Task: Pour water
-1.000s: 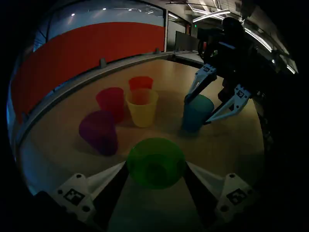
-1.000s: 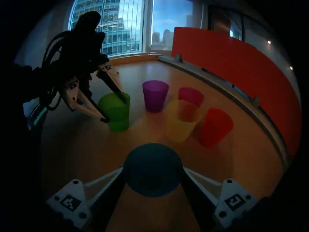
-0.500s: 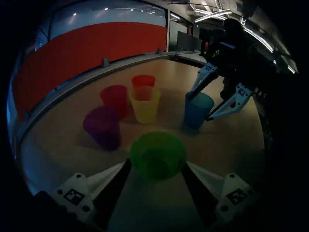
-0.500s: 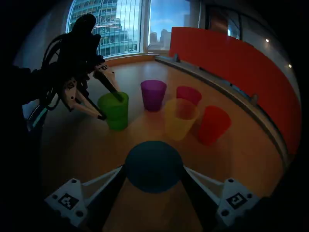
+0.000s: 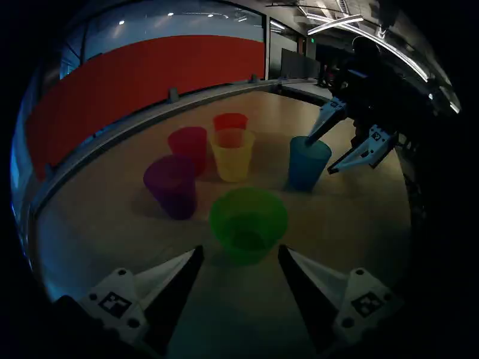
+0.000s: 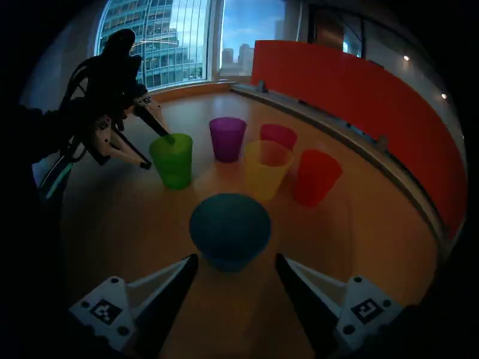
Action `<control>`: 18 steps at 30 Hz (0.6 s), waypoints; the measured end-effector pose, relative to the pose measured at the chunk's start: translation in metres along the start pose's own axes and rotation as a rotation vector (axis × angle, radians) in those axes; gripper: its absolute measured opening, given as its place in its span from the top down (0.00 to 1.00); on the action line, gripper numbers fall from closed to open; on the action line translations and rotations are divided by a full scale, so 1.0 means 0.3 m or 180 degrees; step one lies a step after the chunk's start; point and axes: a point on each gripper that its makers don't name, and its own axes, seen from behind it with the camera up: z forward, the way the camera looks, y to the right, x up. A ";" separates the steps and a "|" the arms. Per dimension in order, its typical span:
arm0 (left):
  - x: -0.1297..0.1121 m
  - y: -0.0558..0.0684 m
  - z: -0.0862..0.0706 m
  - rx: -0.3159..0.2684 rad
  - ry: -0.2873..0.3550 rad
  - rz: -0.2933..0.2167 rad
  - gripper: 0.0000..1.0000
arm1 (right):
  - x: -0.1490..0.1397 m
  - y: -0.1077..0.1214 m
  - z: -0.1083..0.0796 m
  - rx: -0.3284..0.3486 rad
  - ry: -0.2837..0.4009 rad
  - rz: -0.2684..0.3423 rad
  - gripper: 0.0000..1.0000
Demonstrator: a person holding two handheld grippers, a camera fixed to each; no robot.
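Both grippers have backed off since the earlier frames. The green cup (image 5: 248, 222) and blue cup (image 6: 229, 229) sat between the fingers; now each stands on the table (image 6: 359, 239) just past the tips. Left gripper (image 5: 239, 248) is wide and empty, right gripper (image 6: 235, 258) the same. We can't tell the water level in either cup (too dark).

Risks we see:
- On re-approach a fingertip clips a rim and tips a light cup.
- A lift or tilt swings into the yellow cup (image 5: 232, 155) or purple cup (image 5: 172, 185) close by.
- A shallow grip lets the cup slip mid-pour.
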 end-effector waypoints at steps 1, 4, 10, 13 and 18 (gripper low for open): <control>-0.003 -0.001 -0.005 0.0011 0.0003 -0.0005 0.07 | -0.006 0.000 -0.005 -0.0015 0.0004 0.0007 0.00; -0.010 -0.005 -0.021 0.0046 0.0012 -0.0019 0.07 | -0.022 0.000 -0.021 -0.0058 0.0021 0.0033 0.00; -0.020 -0.020 -0.054 0.0151 0.0040 -0.0044 0.07 | -0.030 0.002 -0.048 -0.0144 0.0075 0.0106 0.00; -0.022 -0.030 -0.072 0.0224 0.0074 -0.0081 0.07 | -0.028 0.006 -0.062 -0.0199 0.0122 0.0161 0.00; -0.018 -0.051 -0.102 0.0385 0.0174 -0.0171 0.07 | -0.023 0.013 -0.086 -0.0289 0.0207 0.0324 0.00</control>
